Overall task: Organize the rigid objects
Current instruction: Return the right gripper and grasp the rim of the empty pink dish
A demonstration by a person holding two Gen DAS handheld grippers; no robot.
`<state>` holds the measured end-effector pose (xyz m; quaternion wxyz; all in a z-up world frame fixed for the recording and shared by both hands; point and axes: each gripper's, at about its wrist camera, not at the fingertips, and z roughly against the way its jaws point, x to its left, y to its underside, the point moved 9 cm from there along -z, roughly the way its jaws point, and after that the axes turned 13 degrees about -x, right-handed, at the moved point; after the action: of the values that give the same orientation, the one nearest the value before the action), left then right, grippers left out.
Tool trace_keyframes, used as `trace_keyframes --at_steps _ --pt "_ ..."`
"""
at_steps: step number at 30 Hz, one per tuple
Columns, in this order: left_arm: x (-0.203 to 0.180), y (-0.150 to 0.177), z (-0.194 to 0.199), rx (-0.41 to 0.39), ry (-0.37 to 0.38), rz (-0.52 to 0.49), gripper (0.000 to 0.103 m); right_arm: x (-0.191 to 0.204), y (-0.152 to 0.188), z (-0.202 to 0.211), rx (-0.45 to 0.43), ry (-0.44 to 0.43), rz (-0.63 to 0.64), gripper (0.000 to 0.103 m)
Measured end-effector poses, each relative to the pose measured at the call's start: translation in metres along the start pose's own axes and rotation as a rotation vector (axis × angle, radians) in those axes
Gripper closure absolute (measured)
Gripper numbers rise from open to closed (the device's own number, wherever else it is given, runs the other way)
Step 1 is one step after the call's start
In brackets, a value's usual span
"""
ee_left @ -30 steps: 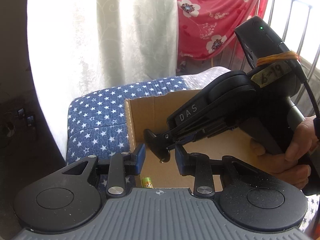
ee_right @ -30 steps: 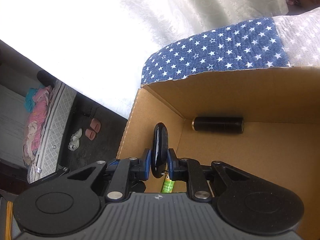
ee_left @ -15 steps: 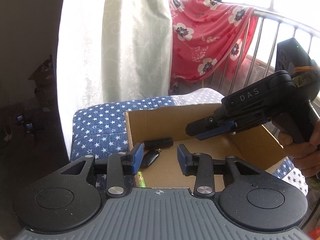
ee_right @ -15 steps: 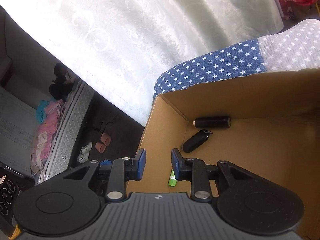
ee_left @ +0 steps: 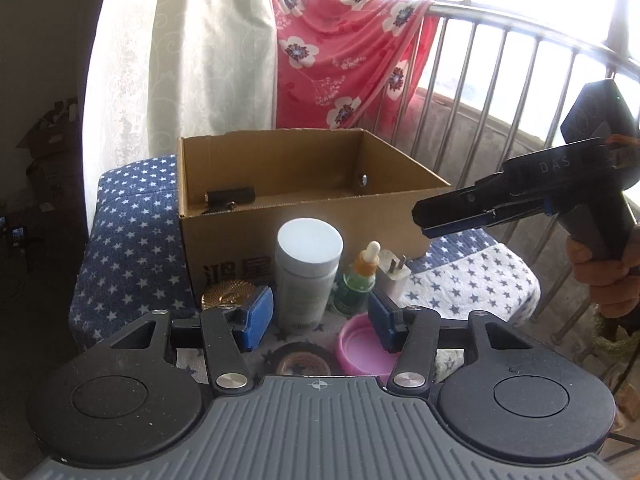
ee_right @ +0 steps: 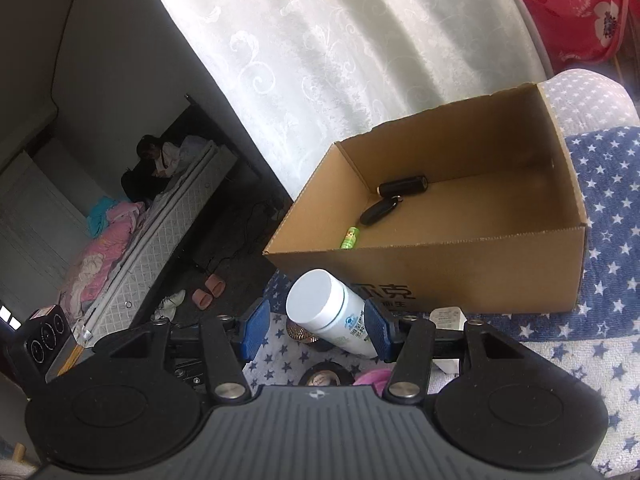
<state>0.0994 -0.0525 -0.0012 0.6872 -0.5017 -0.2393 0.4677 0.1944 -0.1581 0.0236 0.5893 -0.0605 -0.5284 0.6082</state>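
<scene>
While both my tongs hang over the star-print cloth (ee_left: 132, 248), my left gripper (ee_left: 320, 316) and right gripper (ee_right: 316, 330) have just been opening, nothing clamped. A white bottle (ee_right: 332, 312) stands just ahead. Beyond, the cardboard box (ee_right: 460, 268) holds a black key fob (ee_right: 378, 210), black cylinder (ee_right: 402, 185), green battery (ee_right: 350, 238).

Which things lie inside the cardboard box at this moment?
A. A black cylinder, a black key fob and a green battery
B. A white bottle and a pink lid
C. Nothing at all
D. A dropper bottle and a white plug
A: the right wrist view shows the black cylinder, the black key fob and the green battery on the floor of the cardboard box.
</scene>
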Motion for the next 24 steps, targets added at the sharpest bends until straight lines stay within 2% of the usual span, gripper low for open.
trace_keyframes --at_steps 4,10,14,21,24 --pt "-0.028 0.044 -0.011 0.103 0.065 -0.042 0.048 -0.019 0.04 -0.012 0.05 0.098 0.039 0.048" --pt "-0.051 0.079 -0.029 0.156 0.042 -0.13 0.048 -0.033 0.07 -0.02 0.087 0.152 0.054 0.049" --pt "-0.054 0.083 -0.037 0.161 0.013 -0.173 0.048 -0.034 0.077 -0.022 0.099 0.161 0.093 0.052" --pt "-0.05 0.083 -0.049 0.172 0.008 -0.146 0.047 -0.04 0.081 -0.038 0.128 0.174 0.139 0.061" --pt "-0.052 0.082 -0.052 0.167 0.014 -0.143 0.043 -0.042 0.081 -0.041 0.133 0.183 0.156 0.068"
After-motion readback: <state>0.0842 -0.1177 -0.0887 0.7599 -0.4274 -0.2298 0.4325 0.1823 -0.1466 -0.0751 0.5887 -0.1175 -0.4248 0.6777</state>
